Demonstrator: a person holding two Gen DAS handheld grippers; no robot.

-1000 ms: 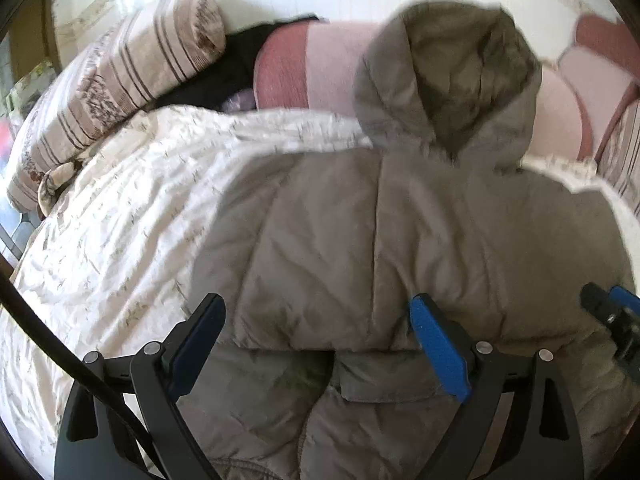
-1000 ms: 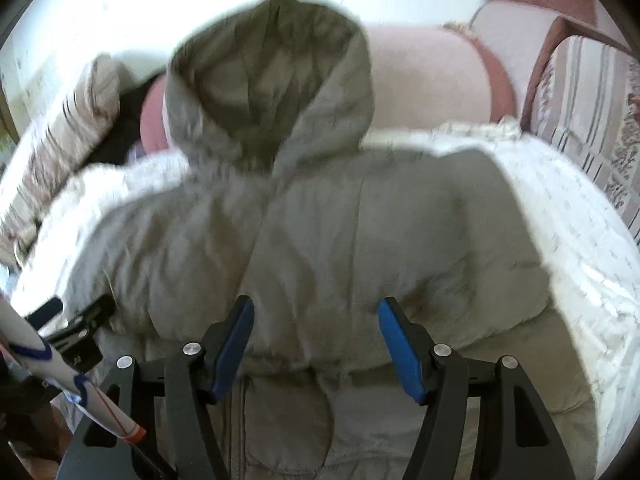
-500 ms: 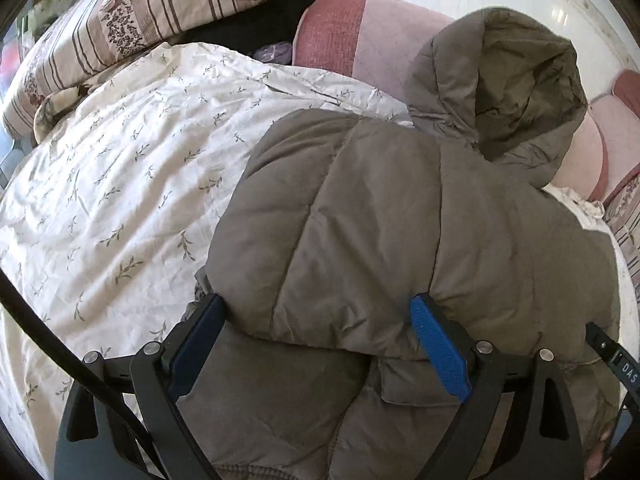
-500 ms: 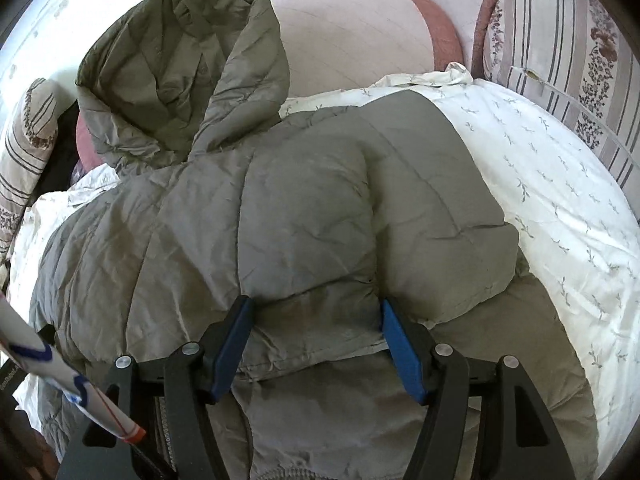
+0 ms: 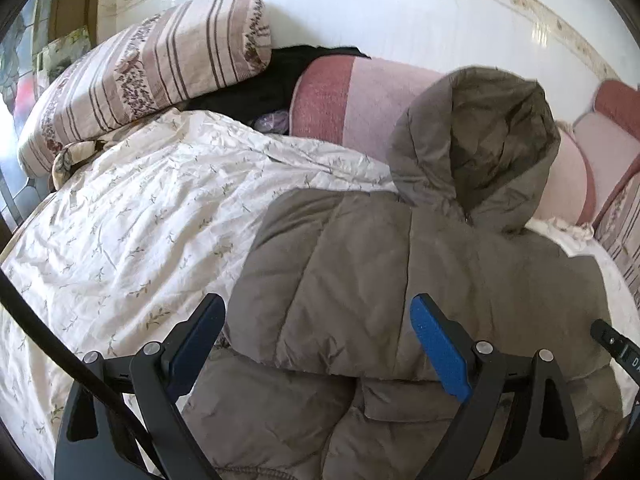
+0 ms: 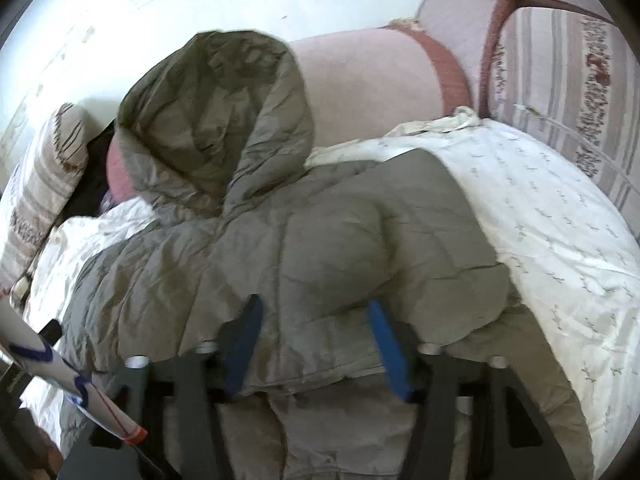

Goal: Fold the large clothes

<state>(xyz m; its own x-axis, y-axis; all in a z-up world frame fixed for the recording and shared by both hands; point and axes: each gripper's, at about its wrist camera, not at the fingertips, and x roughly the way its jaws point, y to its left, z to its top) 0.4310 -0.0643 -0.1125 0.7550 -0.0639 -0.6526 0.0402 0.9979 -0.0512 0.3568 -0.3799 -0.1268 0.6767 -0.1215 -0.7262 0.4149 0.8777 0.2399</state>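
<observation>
- A striped pillow (image 5: 148, 80) lies at the far left of the bed, against the pale wall, with something black (image 5: 256, 88) bunched just beside it.
- A white bedspread (image 5: 132, 216) with a small sprig print covers the bed; it is creased and rumpled.
- The left gripper (image 5: 316, 344) has its fingers spread wide over the left edge of the jacket (image 5: 360, 280). I cannot tell whether the blue pads touch the cloth; they do not pinch it.
- The jacket is a grey-brown quilted puffer lying on the bedspread, towards the right of the left wrist view. Its upper part is doubled over the lower part, so a thick padded fold edge runs across just in front of both grippers.
- The hood (image 5: 484, 140) stands propped against a pink bolster (image 5: 360, 108) at the head of the bed, its opening showing a darker, crumpled lining.
- The right gripper (image 6: 316, 344) is at the same fold edge. Its jaws have just been closing, with a puffed hump of the folded layer between them; the view is blurred, so I cannot tell whether the pads press on it.
- To the right of the jacket lies bare bedspread, and beyond it a striped cushion (image 6: 568, 100).
</observation>
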